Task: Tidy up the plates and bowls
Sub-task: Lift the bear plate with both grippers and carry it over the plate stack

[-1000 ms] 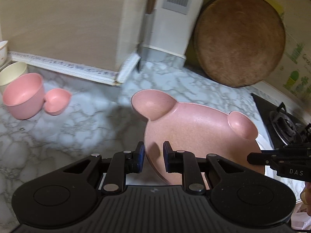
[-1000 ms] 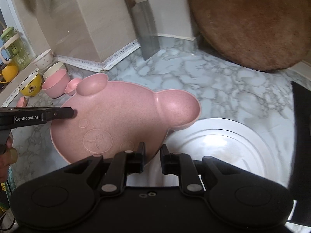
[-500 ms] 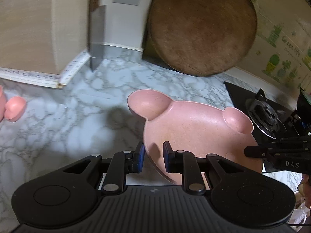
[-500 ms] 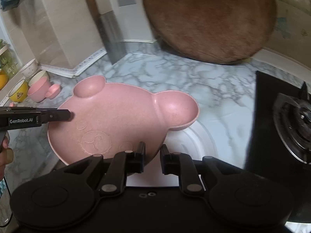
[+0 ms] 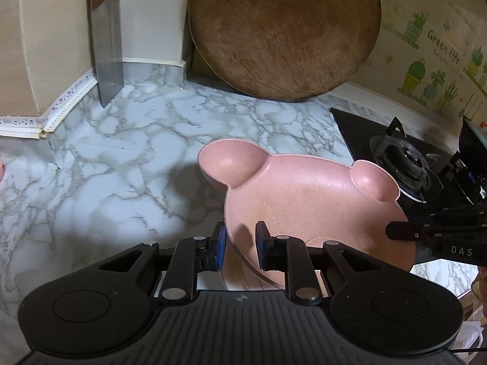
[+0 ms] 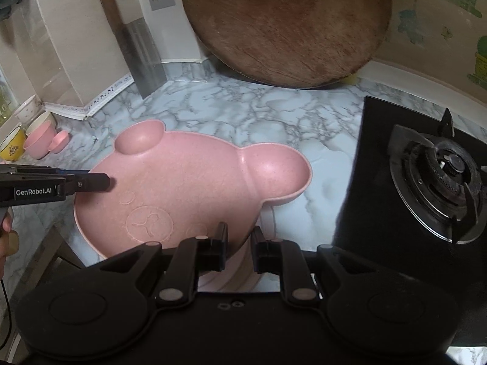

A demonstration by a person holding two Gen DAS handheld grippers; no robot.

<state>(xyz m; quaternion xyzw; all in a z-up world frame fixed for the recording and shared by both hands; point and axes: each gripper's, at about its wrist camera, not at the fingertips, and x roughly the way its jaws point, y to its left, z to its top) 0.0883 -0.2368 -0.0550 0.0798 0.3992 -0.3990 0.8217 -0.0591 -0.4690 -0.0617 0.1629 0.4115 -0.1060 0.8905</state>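
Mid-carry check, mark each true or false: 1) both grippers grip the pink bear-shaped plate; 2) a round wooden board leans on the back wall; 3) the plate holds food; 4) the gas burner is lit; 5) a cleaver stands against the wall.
1) True. The left gripper and right gripper each have jaws closed on the rim of the pink bear-shaped plate.
2) True. The round wooden board leans there.
3) False. The plate is empty.
4) False. The gas burner shows no flame.
5) True. The cleaver stands blade down on the marble counter.
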